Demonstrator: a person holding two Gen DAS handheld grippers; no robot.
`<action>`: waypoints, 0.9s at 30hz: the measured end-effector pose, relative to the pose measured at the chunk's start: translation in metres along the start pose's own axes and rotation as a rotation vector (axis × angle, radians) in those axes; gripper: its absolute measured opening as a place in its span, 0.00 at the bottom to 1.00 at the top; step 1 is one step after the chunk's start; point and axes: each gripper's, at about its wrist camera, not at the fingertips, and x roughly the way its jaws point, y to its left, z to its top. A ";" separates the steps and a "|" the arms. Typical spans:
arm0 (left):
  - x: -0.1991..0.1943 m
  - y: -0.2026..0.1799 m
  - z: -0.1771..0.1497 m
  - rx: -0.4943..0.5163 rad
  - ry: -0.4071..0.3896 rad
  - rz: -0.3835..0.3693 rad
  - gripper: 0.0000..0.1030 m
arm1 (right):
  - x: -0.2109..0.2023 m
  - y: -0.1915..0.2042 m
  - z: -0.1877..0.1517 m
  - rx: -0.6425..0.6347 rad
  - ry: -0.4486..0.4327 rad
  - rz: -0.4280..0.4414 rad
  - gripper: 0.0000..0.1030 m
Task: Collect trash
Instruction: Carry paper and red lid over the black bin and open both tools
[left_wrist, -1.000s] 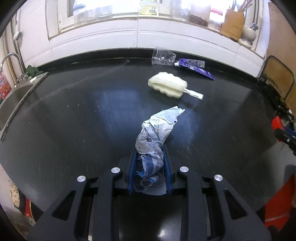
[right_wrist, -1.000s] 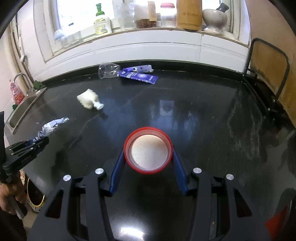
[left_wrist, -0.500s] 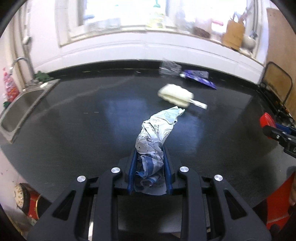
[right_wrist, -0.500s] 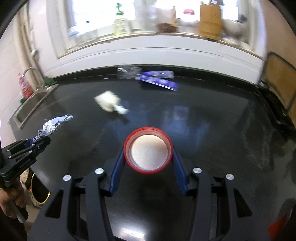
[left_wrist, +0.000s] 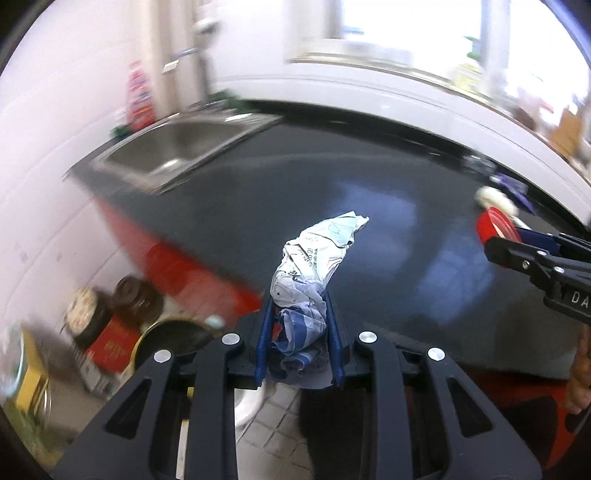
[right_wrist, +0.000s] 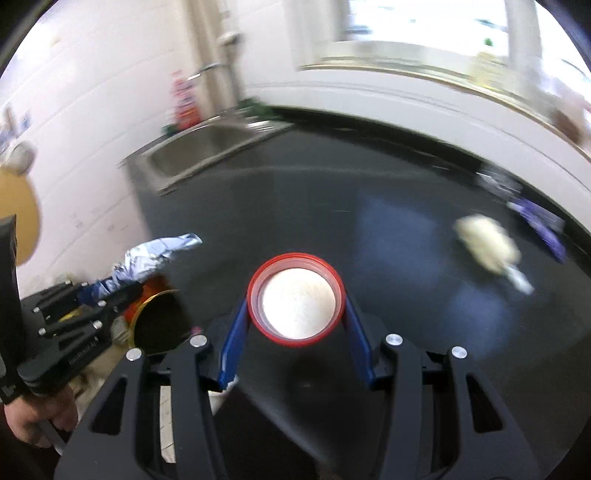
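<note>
Wrapper (left_wrist: 314, 273) is pinched between the left gripper's (left_wrist: 299, 314) blue fingers (left_wrist: 263, 343), crumpled, free end sticking up and forward past the tips. Lid (right_wrist: 295, 300), red rim with white inside, is clamped across its width by the right gripper (right_wrist: 295, 314), open side facing the camera.

Left gripper sits over the near corner of the black counter (left_wrist: 332, 184); below and left of it is tiled floor with a gold-rimmed bin (left_wrist: 166, 339) and jars, blurred. Sink (left_wrist: 177, 151) is ahead-left of it. The right gripper is in its view at far right, lid showing edge-on.

From the right gripper: left gripper with wrapper is low at left, a hand (right_wrist: 37, 421) on its grip, bin just beside it. Ahead-right on the counter lie a white foam piece (right_wrist: 487, 243) and, beyond it, a purple packet (right_wrist: 539, 218), both blurred. Sink is ahead-left, against the white wall.
</note>
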 end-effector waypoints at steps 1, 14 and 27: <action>-0.001 0.014 -0.005 -0.023 0.006 0.020 0.25 | 0.010 0.017 0.004 -0.024 0.010 0.029 0.48; 0.010 0.169 -0.078 -0.289 0.142 0.192 0.25 | 0.118 0.195 0.003 -0.286 0.190 0.297 0.48; 0.126 0.240 -0.127 -0.411 0.243 0.131 0.25 | 0.256 0.243 -0.024 -0.287 0.407 0.284 0.48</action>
